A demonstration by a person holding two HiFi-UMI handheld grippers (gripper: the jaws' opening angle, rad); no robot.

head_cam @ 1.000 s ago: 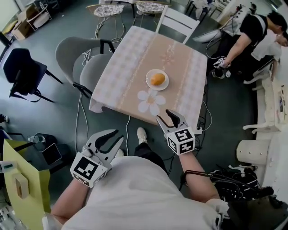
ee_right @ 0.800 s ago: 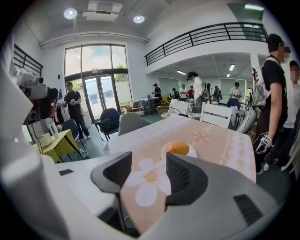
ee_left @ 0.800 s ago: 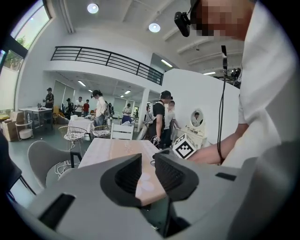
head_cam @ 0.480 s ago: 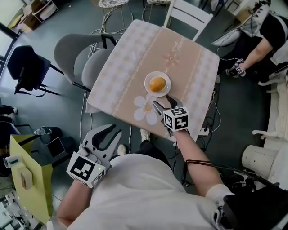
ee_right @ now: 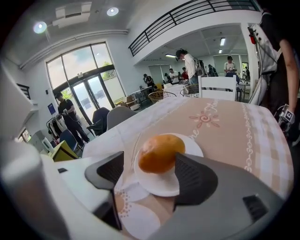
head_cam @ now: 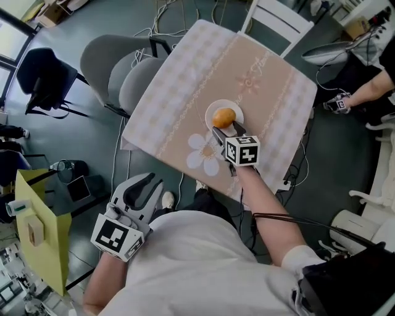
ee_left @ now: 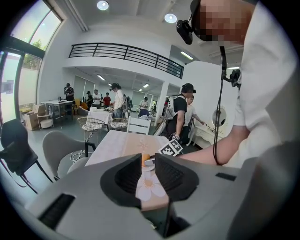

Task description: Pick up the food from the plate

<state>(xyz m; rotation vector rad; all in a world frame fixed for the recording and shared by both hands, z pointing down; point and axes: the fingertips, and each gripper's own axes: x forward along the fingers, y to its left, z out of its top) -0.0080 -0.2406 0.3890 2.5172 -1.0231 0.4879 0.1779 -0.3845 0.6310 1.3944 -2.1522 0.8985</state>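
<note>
A round orange bun lies on a small white plate in the middle of the pink-checked table. My right gripper reaches over the near table edge to the plate. Its jaws have just been opening. In the right gripper view the bun sits at the jaw tips of the right gripper, on the plate; the pads do not press on it. My left gripper hangs open and empty below the table's near-left corner. From the left gripper the bun shows far off.
A white flower mat lies next to the plate. Two grey chairs stand at the table's left and a white chair at its far side. A yellow box is at my lower left. A person's arm is at the right.
My right gripper has gone forward and down over the table edge to the plate, and its jaws stand wider. The left gripper has shifted a little and rolled.
</note>
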